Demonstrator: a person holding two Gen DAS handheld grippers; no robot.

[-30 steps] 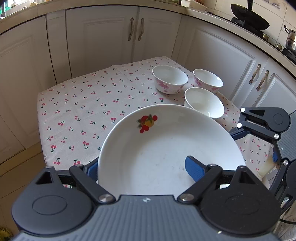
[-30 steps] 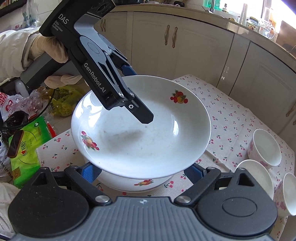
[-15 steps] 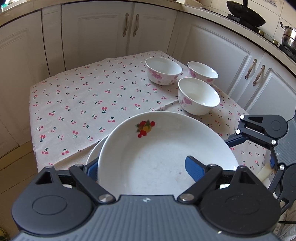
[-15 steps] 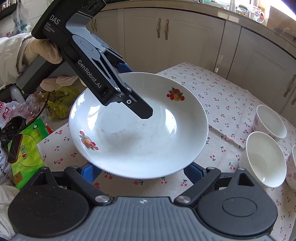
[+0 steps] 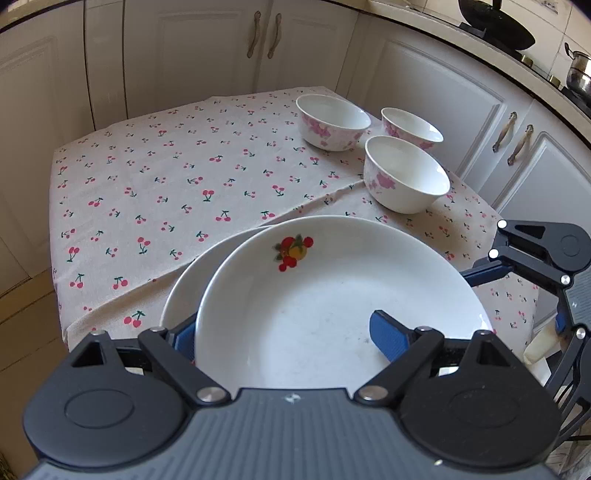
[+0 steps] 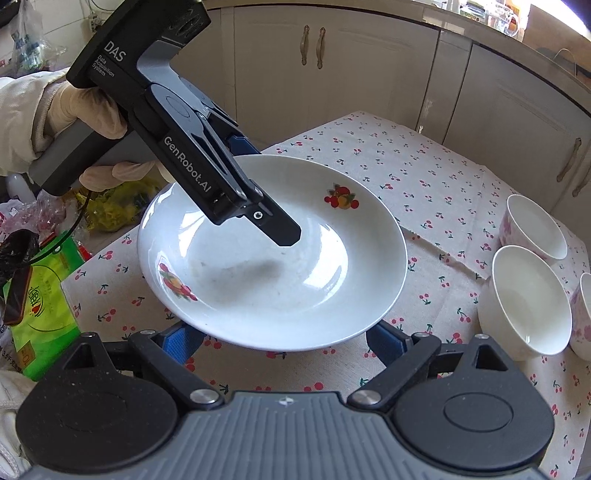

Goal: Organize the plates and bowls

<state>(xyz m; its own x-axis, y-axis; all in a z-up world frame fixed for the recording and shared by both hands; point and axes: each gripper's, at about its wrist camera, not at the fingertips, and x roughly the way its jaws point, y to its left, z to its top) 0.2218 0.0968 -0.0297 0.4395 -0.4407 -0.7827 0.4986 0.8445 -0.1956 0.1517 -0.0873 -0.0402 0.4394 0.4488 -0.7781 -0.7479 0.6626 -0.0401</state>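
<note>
A white deep plate point(image 5: 332, 314) with fruit prints hangs just over a second plate point(image 5: 184, 284), whose rim peeks out at its left. My left gripper point(image 5: 284, 332) is shut on the upper plate's rim, with one finger point(image 6: 280, 229) inside the dish and the other behind it. My right gripper point(image 6: 282, 339) stands open, its blue pads point(image 6: 384, 341) low under the plate's point(image 6: 277, 288) near rim, pressing nothing I can see. Three pink-flowered bowls point(image 5: 406, 177) stand together at the cloth's far right.
The small table point(image 5: 166, 177) wears a cherry-print cloth and is ringed by white cabinets point(image 5: 436, 92). A gloved hand point(image 6: 85, 107) holds the left gripper. A green packet point(image 6: 40, 295) and plastic bags lie off the table's left side. A wok point(image 5: 495, 26) sits on the counter.
Both grippers have sunk toward the table with the plate still in the left one. The lower plate's rim has come into the left wrist view.
</note>
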